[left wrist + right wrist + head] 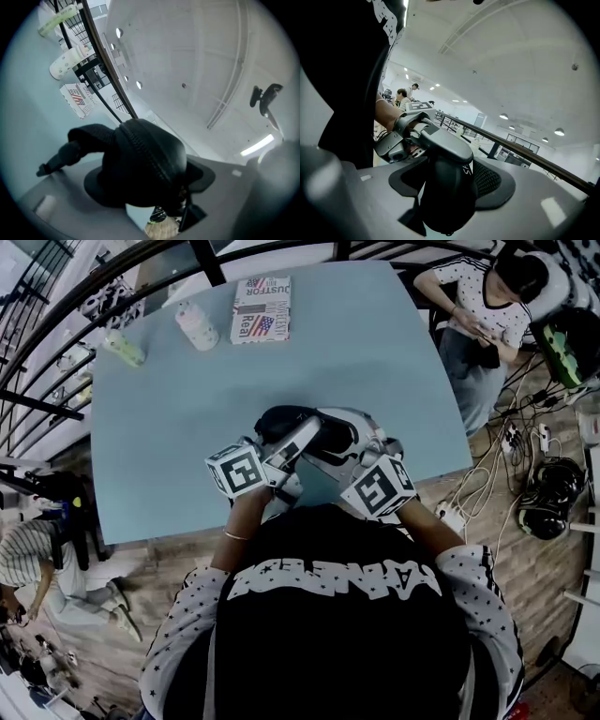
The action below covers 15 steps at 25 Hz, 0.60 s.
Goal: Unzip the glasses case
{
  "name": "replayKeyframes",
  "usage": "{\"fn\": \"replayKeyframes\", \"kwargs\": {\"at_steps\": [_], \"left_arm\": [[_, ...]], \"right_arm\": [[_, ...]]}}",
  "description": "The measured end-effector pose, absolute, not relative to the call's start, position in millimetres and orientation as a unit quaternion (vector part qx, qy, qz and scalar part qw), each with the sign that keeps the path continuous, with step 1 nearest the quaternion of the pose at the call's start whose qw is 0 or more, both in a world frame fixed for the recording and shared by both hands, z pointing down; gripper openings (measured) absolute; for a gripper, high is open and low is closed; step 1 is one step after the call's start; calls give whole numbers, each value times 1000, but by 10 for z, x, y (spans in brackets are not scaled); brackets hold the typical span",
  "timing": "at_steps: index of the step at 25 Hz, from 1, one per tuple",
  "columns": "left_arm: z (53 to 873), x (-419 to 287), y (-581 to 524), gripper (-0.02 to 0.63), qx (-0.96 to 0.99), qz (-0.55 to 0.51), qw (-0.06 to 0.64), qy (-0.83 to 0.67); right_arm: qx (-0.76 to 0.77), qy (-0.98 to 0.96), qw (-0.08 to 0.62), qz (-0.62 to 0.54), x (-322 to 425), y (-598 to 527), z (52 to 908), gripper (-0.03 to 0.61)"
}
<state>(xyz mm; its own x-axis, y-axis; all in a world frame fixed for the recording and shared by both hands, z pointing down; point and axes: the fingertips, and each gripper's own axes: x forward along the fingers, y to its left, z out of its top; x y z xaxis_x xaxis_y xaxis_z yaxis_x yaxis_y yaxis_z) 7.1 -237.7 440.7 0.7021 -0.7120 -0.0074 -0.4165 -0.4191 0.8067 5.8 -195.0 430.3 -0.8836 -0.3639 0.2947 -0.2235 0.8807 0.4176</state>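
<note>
Two grippers: my left gripper (149,180) and my right gripper (452,187) are both clamped on the glasses case (291,420), one at each end.
Case position: it is held up off the worktop (356,362) at the 6 o'clock edge, close to my chest and resting on nothing.
Zip: a ridge of fine teeth (145,150) runs over the curved top. It looks shut along the stretch I can see, so I judge the unzipping not yet begun.
Puller: I cannot find it in any view. A dark tab or strap (63,157) sticks out at 9 o'clock in the left gripper view, but I cannot tell what it is.
Shape and feel: the case is a rounded black shell, smooth and slightly glossy, and probably stiff. One part shows a mesh-like weave in the right gripper view.
Risk, slip: the curved, slick shell could squirt out of the flat pads if I pull hard along the zip.
Risk, drop: the case hangs by the worktop edge, so losing it could send it to the floor.
Risk, jam: squeezing across the seam may pinch the teeth and stall the slider.
Bystanders: the box (262,309) at 12 o'clock and the two bottles (197,326) (124,348) toward 11 o'clock sit well apart from the case.
</note>
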Motion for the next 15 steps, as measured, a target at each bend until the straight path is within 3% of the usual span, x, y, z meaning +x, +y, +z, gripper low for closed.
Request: {"fn": "replayKeyframes", "kwargs": {"at_steps": [12,15], "left_arm": [[4272,-21,-2410,0,850,-136,346,-374],[4100,-101,-2306,0,847,-149,331,-387]], "right_arm": [[153,-961,165,-161,172,-1990,4331,307],[175,-963,158,-134,404,-1902,4315,279]]}}
